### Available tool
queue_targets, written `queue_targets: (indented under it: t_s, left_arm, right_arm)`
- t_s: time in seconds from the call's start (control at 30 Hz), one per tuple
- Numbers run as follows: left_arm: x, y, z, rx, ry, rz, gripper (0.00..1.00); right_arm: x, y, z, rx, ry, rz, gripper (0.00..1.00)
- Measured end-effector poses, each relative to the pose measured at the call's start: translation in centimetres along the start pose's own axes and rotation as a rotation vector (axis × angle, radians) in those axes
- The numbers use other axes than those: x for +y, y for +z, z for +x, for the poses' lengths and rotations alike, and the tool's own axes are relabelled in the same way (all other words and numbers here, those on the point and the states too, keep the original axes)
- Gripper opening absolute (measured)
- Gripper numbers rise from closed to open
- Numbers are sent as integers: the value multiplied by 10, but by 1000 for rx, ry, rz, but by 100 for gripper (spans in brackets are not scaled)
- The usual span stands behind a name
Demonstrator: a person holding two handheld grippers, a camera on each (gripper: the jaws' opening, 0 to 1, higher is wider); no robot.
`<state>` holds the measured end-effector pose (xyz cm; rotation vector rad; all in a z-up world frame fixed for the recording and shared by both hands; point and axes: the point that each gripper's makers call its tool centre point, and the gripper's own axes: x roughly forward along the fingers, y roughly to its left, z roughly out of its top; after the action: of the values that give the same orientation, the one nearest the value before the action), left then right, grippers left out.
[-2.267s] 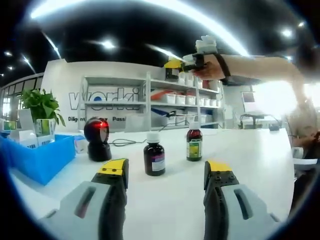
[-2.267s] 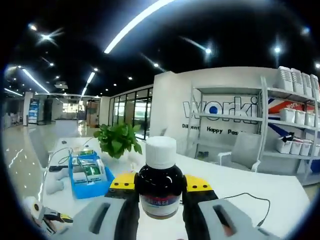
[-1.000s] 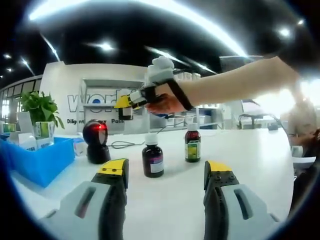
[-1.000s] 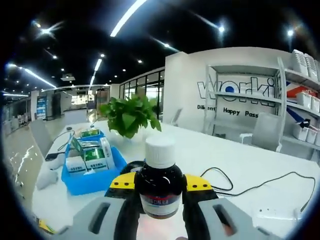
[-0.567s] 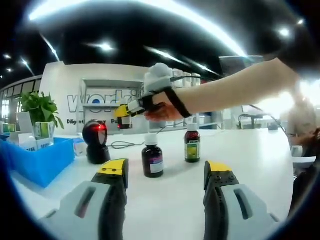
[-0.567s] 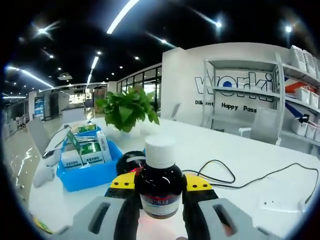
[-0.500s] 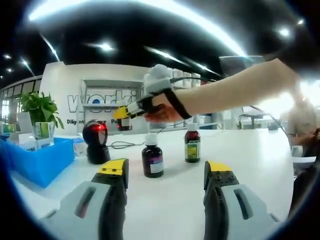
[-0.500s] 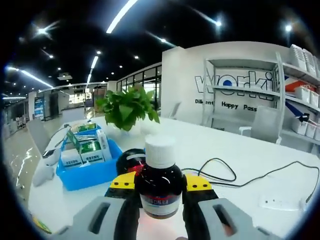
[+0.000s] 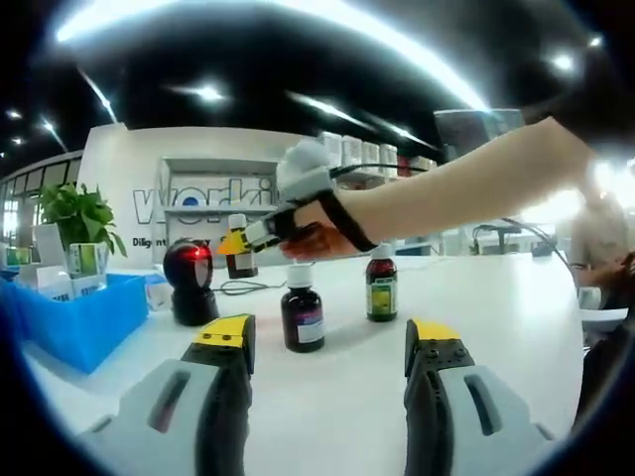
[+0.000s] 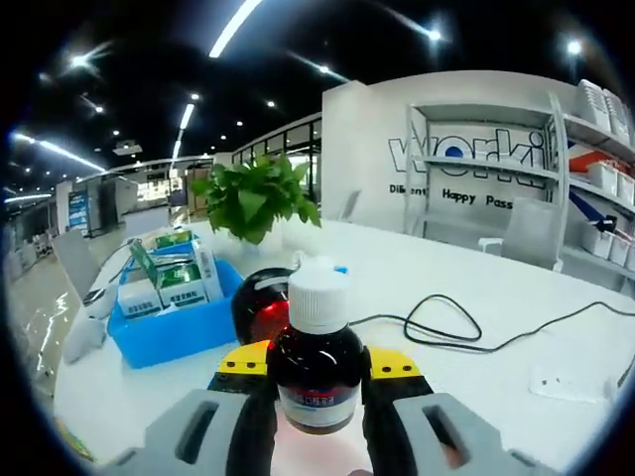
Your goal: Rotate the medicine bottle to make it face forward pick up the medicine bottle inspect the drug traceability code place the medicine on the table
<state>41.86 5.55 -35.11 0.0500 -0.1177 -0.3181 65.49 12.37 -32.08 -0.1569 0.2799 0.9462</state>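
Since a second ago: right hand-held gripper lowered toward the scanner, clamped tight on the medicine bottle, white cap up. Scanner now just beyond the held bottle, red light lit; likely traceability-code check under way, placing on the tabletop not yet done. Left hand-held gripper spread wide, holding nothing, low over the tabletop.

Counts: three bottles total; one held, two standing ahead of the left hand-held gripper: dark bottle, green-label bottle. One scanner. One blue bin with boxes. One plant.
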Motion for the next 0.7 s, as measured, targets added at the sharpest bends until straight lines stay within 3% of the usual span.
queue_targets:
  t_s: [0.47, 0.7]
  left_arm:
    - [0, 0, -1, -1, 6, 5, 52]
    - [-1, -2, 0, 8, 7, 12, 52]
  right_arm:
    - [-1, -3, -3, -8, -16, 22, 28]
    - [4, 14, -26, -38, -6, 4, 28]
